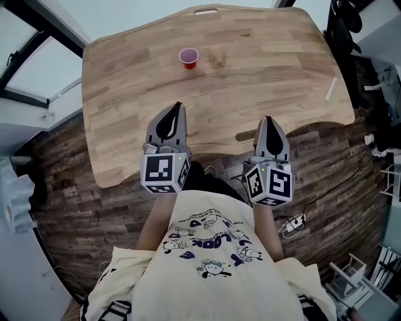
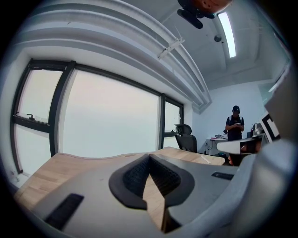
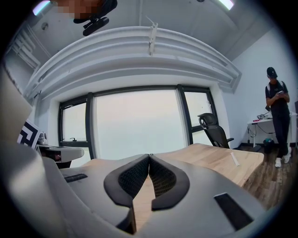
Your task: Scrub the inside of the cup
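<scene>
**Both grippers closed and empty at the near edge, cup far across the table**

Nearest the camera is the person's cream printed shirt (image 1: 213,251), and just ahead of it the two grippers are held side by side, each with its marker cube toward the body. The left gripper (image 1: 178,108) points out over the near part of the wooden table (image 1: 263,75). In the left gripper view its jaws meet at the tips with nothing between them. The right gripper (image 1: 268,120) sits level with it, its tips at the table's curved near edge. In the right gripper view its jaws are likewise pressed together and hold nothing.

The small red cup (image 1: 188,57) stands upright, mouth up, on the table toward the far edge. It is well apart from both grippers, ahead of the left one and a little to its right. A thin white strip (image 1: 331,89) lies near the table's right edge, far from the cup. A slot (image 1: 205,11) is cut into the table's far edge.

Beyond the table, the gripper views show a large window, a black office chair (image 3: 214,128) and a person in dark clothes (image 3: 278,116) standing by a desk.
</scene>
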Tool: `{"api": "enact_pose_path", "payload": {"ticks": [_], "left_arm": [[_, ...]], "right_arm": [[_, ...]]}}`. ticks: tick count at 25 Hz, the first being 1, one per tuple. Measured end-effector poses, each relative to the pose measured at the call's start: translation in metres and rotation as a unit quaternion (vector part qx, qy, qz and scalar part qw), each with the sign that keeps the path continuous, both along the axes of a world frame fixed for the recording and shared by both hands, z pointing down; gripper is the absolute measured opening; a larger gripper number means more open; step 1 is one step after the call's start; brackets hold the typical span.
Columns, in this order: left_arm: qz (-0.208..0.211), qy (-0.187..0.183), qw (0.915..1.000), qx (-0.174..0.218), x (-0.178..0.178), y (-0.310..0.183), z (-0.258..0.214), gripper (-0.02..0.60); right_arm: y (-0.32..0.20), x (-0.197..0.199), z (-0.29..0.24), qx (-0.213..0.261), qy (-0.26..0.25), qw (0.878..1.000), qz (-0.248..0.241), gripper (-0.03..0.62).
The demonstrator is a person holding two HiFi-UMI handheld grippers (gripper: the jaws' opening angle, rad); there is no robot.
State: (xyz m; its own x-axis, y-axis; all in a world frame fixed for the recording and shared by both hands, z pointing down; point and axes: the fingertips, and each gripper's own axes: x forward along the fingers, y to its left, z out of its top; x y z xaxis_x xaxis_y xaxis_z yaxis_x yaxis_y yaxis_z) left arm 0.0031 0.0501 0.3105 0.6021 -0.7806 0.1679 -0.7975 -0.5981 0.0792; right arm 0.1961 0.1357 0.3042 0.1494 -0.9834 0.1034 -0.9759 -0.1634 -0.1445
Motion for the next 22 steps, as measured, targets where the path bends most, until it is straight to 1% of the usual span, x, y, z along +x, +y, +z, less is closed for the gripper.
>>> {"api": "enact_pose_path", "payload": {"ticks": [9, 14, 22], "left_arm": [[-0.020, -0.011, 0.9995, -0.020, -0.004, -0.015, 0.015, 0.020], [-0.024, -0.010, 0.9994, -0.023, -0.005, -0.037, 0.017, 0.020], [-0.026, -0.012, 0.9988, -0.038, -0.006, -0.078, 0.024, 0.020]], "right_arm": [[-0.026, -0.001, 0.012, -0.015, -0.012, 1.000, -0.022, -0.002], [-0.048, -0.001, 0.017, -0.022, -0.015, 0.999, -0.024, -0.002], [-0.092, -0.001, 0.023, -0.039, -0.012, 0.999, -0.029, -0.002]]}}
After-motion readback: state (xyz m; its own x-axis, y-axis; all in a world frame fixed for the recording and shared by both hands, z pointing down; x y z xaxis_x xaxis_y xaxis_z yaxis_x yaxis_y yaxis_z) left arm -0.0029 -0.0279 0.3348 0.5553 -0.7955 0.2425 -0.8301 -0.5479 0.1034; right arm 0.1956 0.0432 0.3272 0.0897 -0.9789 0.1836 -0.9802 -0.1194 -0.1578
